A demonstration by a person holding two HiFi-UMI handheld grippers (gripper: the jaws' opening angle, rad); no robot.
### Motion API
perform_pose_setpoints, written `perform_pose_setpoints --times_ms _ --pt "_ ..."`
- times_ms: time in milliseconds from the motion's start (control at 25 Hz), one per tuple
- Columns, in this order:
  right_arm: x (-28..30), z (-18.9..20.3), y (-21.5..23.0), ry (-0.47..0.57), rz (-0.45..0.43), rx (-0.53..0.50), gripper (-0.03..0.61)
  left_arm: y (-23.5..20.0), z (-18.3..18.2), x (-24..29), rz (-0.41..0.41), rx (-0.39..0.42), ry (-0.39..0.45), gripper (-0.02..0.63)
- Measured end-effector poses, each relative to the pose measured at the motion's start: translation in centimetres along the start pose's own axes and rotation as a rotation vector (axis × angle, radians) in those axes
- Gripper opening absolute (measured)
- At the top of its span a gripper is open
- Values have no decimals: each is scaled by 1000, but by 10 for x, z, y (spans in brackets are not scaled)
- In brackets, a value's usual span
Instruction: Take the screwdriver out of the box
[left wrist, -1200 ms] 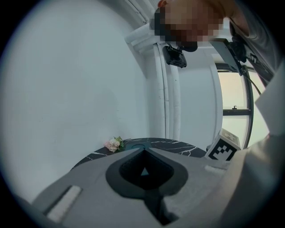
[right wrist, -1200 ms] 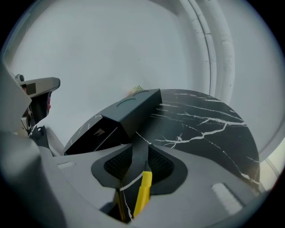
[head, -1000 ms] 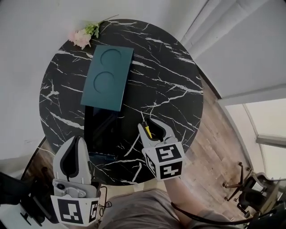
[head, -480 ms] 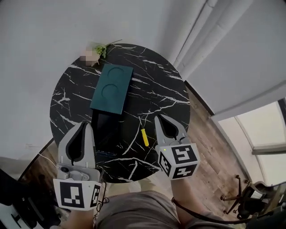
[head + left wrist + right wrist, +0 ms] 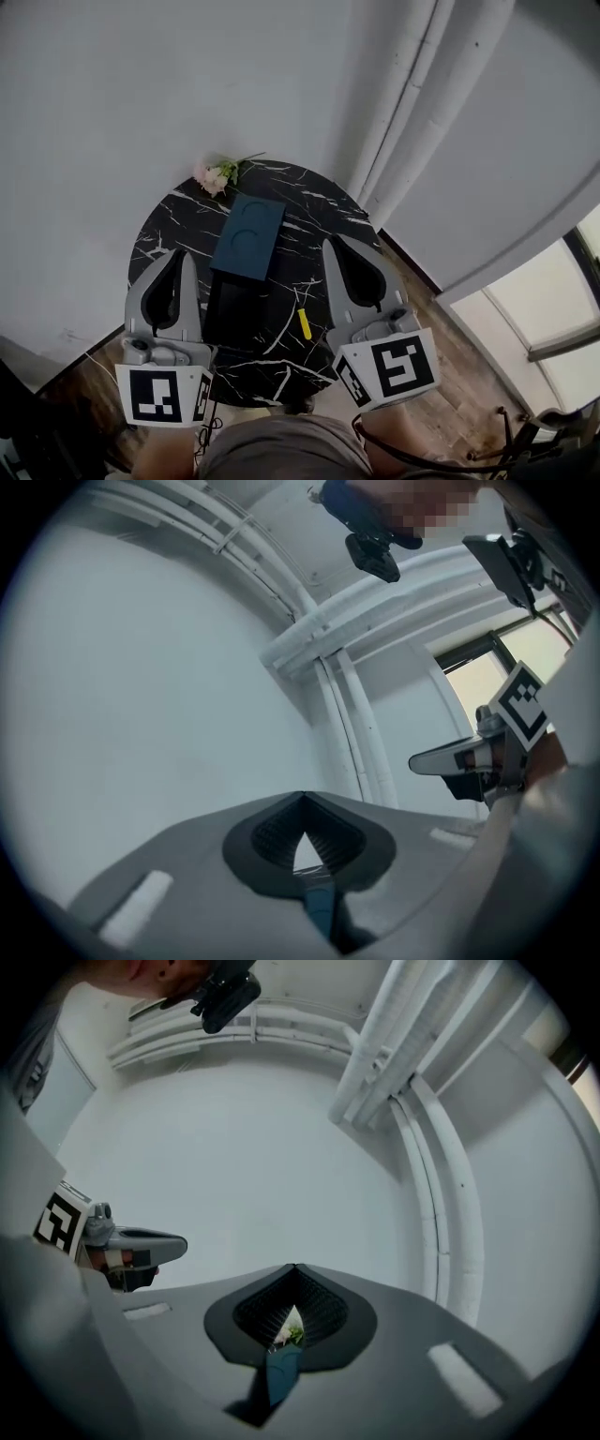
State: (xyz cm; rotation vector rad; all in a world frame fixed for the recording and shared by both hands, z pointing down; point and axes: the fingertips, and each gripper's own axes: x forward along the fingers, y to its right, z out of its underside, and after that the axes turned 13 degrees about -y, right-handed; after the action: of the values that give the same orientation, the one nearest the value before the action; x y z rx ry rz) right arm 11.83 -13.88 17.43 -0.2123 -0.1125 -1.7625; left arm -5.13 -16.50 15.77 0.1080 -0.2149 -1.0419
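A yellow-handled screwdriver lies on the black marble table, to the right of the open black box. The box's teal lid rests just beyond the box. Both grippers are held up, well above the table, and point at the wall. My left gripper has its jaws together with nothing in them, seen close up as the left gripper. My right gripper is likewise shut and empty, also the right gripper. The screwdriver sits between the two grippers in the head view.
A small bunch of pink flowers lies at the table's far edge. White pipes run up the wall at the right. Wooden floor surrounds the round table. Each gripper view shows the other gripper beside it.
The right gripper has left the screwdriver lying on the table. Both grippers have risen and drawn back, and the table looks smaller and farther away.
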Motion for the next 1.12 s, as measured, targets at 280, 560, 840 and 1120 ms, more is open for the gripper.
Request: perform_pose_setpoints --times_ms 280,560,840,1120 --pt "-7 -28 -20 68 -24 -49 25 -19 -23 -18 -56 4 56 1" --pt "-6 -28 -29 66 -50 -65 23 -20 -28 -24 -74 0 64 1" --pt "-8 -26 -33 70 -67 -45 24 -18 -29 -27 -77 4 69 2" --pt "-9 -23 -39 68 -79 -42 25 -16 -28 -30 -71 10 65 2"
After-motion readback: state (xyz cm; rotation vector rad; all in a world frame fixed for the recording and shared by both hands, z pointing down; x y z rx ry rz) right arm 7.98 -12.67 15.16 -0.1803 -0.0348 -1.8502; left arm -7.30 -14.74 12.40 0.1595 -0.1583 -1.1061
